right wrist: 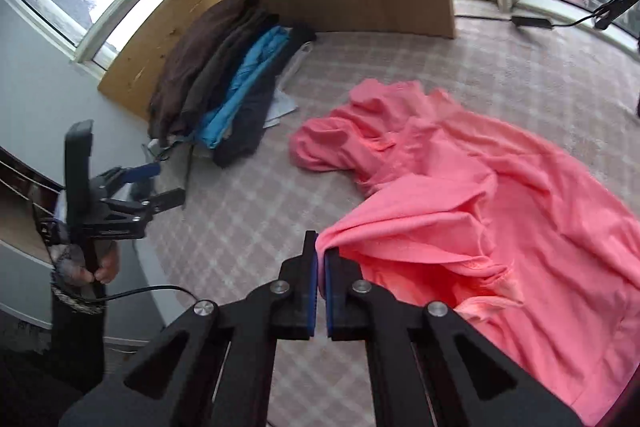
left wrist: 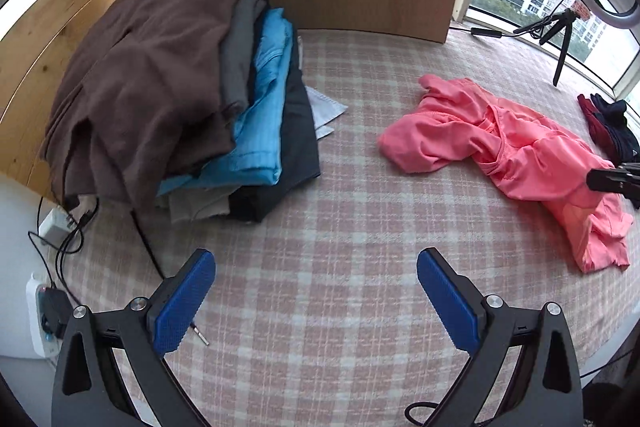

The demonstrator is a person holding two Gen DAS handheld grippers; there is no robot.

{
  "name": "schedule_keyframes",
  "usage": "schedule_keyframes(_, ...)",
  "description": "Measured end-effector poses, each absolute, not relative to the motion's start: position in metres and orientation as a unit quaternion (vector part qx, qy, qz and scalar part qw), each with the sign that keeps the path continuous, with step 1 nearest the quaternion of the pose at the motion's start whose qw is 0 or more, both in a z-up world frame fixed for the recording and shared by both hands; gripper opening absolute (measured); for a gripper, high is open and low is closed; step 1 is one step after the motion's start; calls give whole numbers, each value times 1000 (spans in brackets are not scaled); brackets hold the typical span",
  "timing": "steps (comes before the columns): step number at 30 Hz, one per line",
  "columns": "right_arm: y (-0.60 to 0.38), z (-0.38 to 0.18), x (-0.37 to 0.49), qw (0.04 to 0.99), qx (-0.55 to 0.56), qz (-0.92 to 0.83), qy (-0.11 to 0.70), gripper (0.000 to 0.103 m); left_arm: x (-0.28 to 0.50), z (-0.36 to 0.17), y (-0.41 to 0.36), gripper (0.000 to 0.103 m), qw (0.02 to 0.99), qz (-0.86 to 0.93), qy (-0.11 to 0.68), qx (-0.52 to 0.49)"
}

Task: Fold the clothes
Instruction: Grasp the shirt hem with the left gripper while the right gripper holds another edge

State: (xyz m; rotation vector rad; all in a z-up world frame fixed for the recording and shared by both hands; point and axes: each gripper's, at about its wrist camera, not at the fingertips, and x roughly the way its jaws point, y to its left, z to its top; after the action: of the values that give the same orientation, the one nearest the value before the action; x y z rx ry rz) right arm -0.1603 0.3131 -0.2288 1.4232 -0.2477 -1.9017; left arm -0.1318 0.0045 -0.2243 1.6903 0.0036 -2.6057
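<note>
Left wrist view: the left gripper [left wrist: 316, 297] hangs with its blue pads spread wide and nothing between them, angled steeply down at the checked bedcover [left wrist: 340, 187]. Ahead and to its left sits the folded stack [left wrist: 180, 99]; ahead and well to its right lies the crumpled pink garment [left wrist: 512, 155].

Right wrist view: the right gripper [right wrist: 321, 267] is pinched together on an edge of the pink garment [right wrist: 500, 195], the cloth rising to the fingertips. It looks light, soft and limp, likely to sag and bunch, so hems or corners are the best holds. The left gripper [right wrist: 132, 195] is off to the left, gripped by a hand [right wrist: 102, 267].
</note>
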Motion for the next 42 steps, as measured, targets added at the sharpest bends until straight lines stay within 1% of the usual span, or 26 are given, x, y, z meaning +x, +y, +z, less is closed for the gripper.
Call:
schedule_keyframes(2, 276, -230, -144, 422, 569, -694, -129, 3, -117, -225, -11, 101, 34, -838, 10, 544)
schedule_keyframes(3, 253, -229, -131, 456, 574, -668, -123, 3, -109, -225, -19, 101, 42, -838, 14, 544)
schedule_keyframes(5, 210, -229, -101, 509, 587, -624, -85, 7, -97, -228, -40, 101, 70, -834, 27, 546)
schedule_keyframes(6, 192, -229, -88, 530, 592, -604, -66, 13, -92, -230, -50, 101, 85, -832, 36, 548)
schedule_keyframes(7, 192, -231, -83, 528, 600, -599, -49, 26, -88, -233, -59, 101, 96, -828, 52, 550)
schedule_keyframes(9, 193, -233, -74, 524, 615, -589, -20, 40, -79, -237, -71, 101, 95, -821, 95, 554)
schedule_keyframes(12, 238, -232, -101, 489, 620, -613, -32, 42, -69, -245, -66, 101, 77, -814, 135, 559)
schedule_keyframes(14, 272, -230, -135, 429, 611, -665, -29, 47, -73, -249, -45, 101, 55, -814, 132, 563)
schedule_keyframes(16, 298, -230, -172, 368, 589, -719, -7, 52, -81, -254, -20, 101, 29, -812, 128, 569)
schedule_keyframes(20, 315, -246, -246, 289, 568, -770, 34, 54, -103, -268, 33, 101, -28, -801, 134, 583)
schedule_keyframes(21, 312, -253, -262, 280, 574, -769, 37, 54, -106, -272, 44, 101, -34, -797, 125, 589)
schedule_keyframes(23, 305, -264, -286, 293, 580, -759, 39, 54, -114, -280, 67, 101, -45, -791, 107, 601)
schedule_keyframes(25, 281, -276, -301, 305, 578, -755, 64, 58, -121, -288, 90, 101, -56, -784, 89, 612)
schedule_keyframes(28, 247, -298, -314, 316, 584, -742, 97, 58, -130, -305, 110, 101, -39, -777, 36, 627)
schedule_keyframes(29, 239, -304, -317, 322, 584, -738, 104, 58, -131, -307, 111, 92, -37, -776, 36, 629)
schedule_keyframes(30, 237, -306, -317, 326, 578, -741, 104, 56, -132, -309, 112, 66, -34, -775, 36, 630)
schedule_keyframes(31, 235, -307, -317, 331, 572, -743, 104, 49, -133, -311, 112, 60, -32, -774, 36, 631)
schedule_keyframes(32, 234, -308, -318, 335, 567, -746, 101, 36, -134, -306, 109, 47, -28, -784, 42, 618)
schedule_keyframes(33, 241, -305, -319, 340, 568, -745, 84, 6, -134, -301, 104, 27, -31, -789, 59, 611)
schedule_keyframes(34, 247, -302, -321, 344, 568, -745, 68, 7, -134, -298, 98, 17, -37, -789, 84, 608)
schedule_keyframes(35, 255, -297, -322, 346, 566, -747, 53, 7, -134, -294, 90, 3, -40, -788, 101, 606)
schedule_keyframes(36, 269, -287, -321, 335, 553, -761, 45, 7, -133, -289, 82, 3, -41, -788, 118, 603)
schedule_keyframes(38, 303, -262, -318, 304, 531, -791, 26, 7, -124, -272, 63, 1, -19, -798, 115, 591)
schedule_keyframes(41, 372, -217, -304, 236, 506, -830, -18, 7, -104, -248, 26, 1, 28, -810, 112, 575)
schedule_keyframes(42, 392, -204, -297, 208, 501, -840, -15, 7, -96, -243, 12, 1, 44, -811, 114, 573)
